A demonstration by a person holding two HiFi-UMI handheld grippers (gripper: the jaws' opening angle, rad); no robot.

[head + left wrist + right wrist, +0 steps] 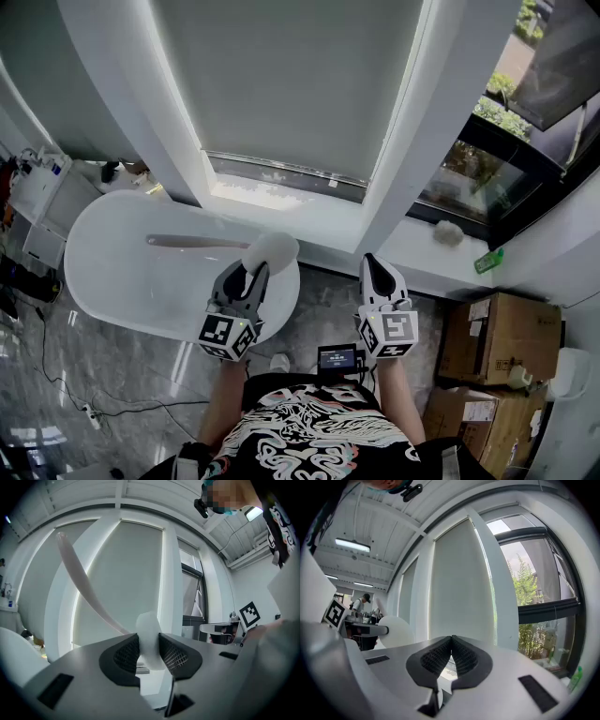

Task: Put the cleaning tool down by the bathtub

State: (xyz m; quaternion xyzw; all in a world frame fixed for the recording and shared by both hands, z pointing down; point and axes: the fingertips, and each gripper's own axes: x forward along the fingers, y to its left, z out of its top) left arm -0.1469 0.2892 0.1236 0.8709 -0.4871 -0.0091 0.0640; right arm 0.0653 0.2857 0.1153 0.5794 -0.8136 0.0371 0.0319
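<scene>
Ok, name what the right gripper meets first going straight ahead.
Likely the grey roller blind, beside the white pillar; the right gripper points at it, nothing nearer shows, but depth is unclear.

Grey blind (281, 84), marble floor (122, 375), cardboard boxes (502, 352)

Looking like a bathroom set staged inside a lab or studio space rather than a home. A white freestanding bathtub (122, 291) is sitting on a grey marble-look floor (84, 361) under a tall window with its roller blind (291, 84) pulled down, and greenery (525, 592) is showing outside through the side pane. Cardboard boxes (506, 342) are piling up by the wall, while cables (44, 347) and a power strip (90, 411) are trailing across the floor. A bare industrial ceiling with tube lights (352, 545) is running overhead, and a person (360, 605) is standing at the back of the room
</scene>
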